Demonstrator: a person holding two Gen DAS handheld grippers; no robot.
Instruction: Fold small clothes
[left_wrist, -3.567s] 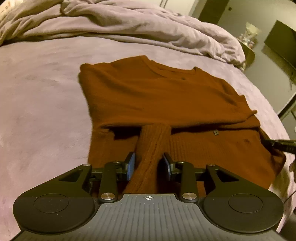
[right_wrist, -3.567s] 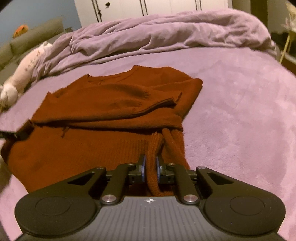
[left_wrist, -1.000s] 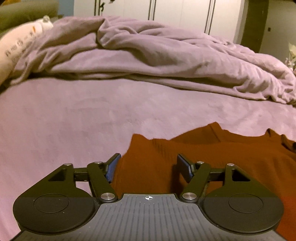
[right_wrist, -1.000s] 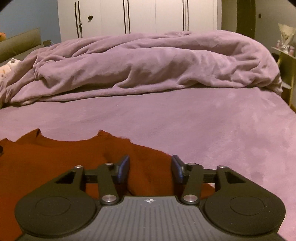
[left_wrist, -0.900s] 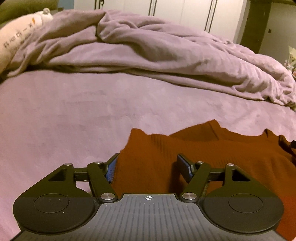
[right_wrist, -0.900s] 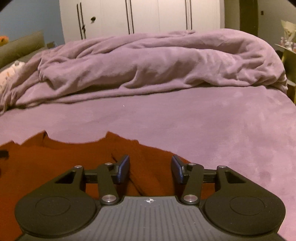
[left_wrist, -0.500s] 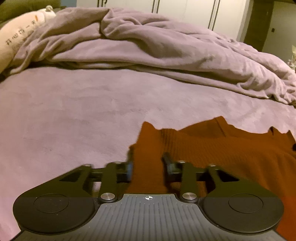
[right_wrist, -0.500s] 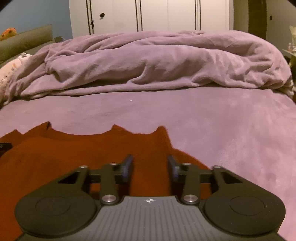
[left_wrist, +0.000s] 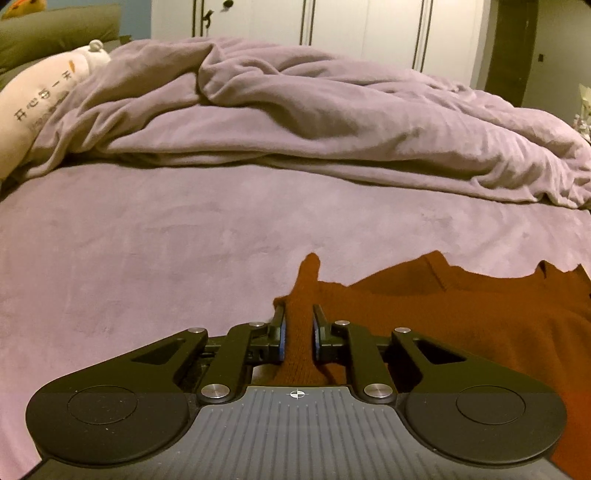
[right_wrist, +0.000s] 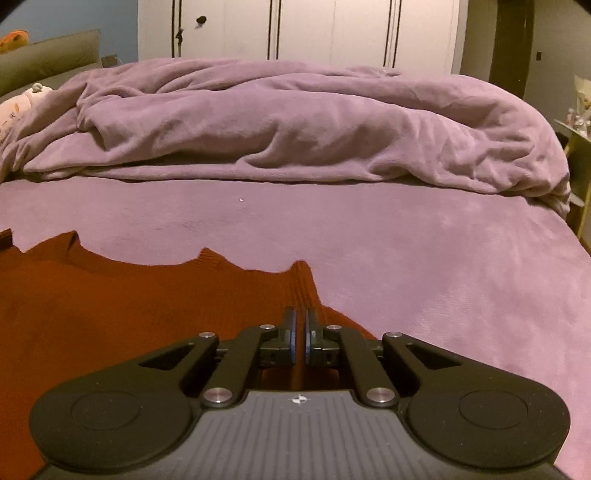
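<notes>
Left wrist view, lower centre: soft, limp sweater (left_wrist: 461, 314) corner pinched in left gripper (left_wrist: 298, 328); likewise right gripper (right_wrist: 300, 330).

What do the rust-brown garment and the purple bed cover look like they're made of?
The sweater looks like ribbed knit, probably wool or acrylic: fine ribs show by the right tongs. The bed cover looks like matte plush fleece, with a soft, mottled nap.

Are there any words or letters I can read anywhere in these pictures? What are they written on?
"开心每一天": dark characters on the cream plush pillow at the far left of the bed, in the left wrist view; the middle ones are a best guess.
A second, smaller line under it is too blurred to read.
The same pillow in the right wrist view: marks too small to read.
Nothing is written on the rust sweater or the grippers.
</notes>
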